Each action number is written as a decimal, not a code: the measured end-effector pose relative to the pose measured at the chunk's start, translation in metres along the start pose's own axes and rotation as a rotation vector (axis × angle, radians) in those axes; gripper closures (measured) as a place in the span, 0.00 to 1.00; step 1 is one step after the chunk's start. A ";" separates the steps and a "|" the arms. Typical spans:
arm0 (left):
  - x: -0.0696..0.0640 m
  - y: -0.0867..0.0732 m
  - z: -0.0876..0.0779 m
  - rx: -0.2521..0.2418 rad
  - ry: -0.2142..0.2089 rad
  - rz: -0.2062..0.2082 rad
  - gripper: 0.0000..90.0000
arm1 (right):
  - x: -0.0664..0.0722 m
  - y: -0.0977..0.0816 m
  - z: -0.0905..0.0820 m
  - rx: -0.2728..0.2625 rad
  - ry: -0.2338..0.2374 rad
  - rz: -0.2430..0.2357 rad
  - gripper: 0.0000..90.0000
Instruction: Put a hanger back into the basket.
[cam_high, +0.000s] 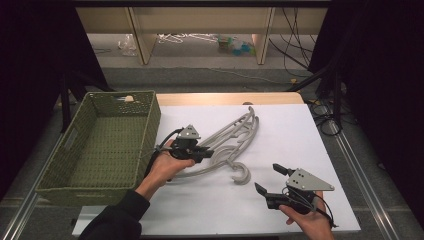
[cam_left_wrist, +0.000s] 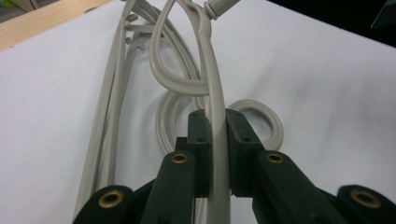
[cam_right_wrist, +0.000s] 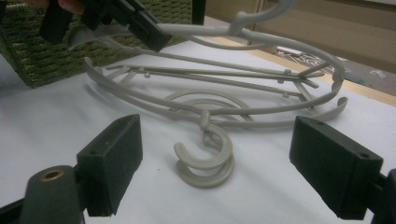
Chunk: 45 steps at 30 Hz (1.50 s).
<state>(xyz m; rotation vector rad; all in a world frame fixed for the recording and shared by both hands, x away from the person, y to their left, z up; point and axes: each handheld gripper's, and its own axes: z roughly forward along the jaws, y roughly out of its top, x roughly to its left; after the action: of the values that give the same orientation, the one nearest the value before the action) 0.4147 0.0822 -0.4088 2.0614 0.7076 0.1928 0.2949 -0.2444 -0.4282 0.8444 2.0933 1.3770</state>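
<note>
**Top hanger lifting off the pile**

Left gripper (cam_high: 204, 151) has its jaws clamped on one arm of the top hanger (cam_left_wrist: 215, 84), raised above the other grey hangers (cam_right_wrist: 205, 112) on the white surface (cam_high: 290, 135). Right gripper (cam_high: 270, 181) waits just beside the pile, jaws wide, holding nothing. Green basket (cam_high: 95, 186) sits left, nothing visible inside. Advice: raise slowly, watch that the hook clears the tangled hooks (cam_right_wrist: 205, 161) below; steady the pile with the right if it drags.
</note>
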 end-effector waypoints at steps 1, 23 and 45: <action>0.001 0.001 -0.001 -0.009 -0.009 -0.016 0.90 | 0.000 0.000 0.000 0.000 0.000 0.000 0.20; 0.015 0.013 -0.035 -0.193 -0.050 -0.172 0.90 | 0.001 -0.001 0.002 -0.009 -0.008 -0.006 0.20; 0.027 0.019 -0.139 -0.377 -0.006 -0.209 0.90 | 0.001 -0.002 0.001 0.013 0.002 0.017 0.20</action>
<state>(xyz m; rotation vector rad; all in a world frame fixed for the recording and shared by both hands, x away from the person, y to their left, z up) 0.3900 0.1895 -0.3185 1.6193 0.8104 0.1848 0.2947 -0.2435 -0.4302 0.8687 2.1035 1.3741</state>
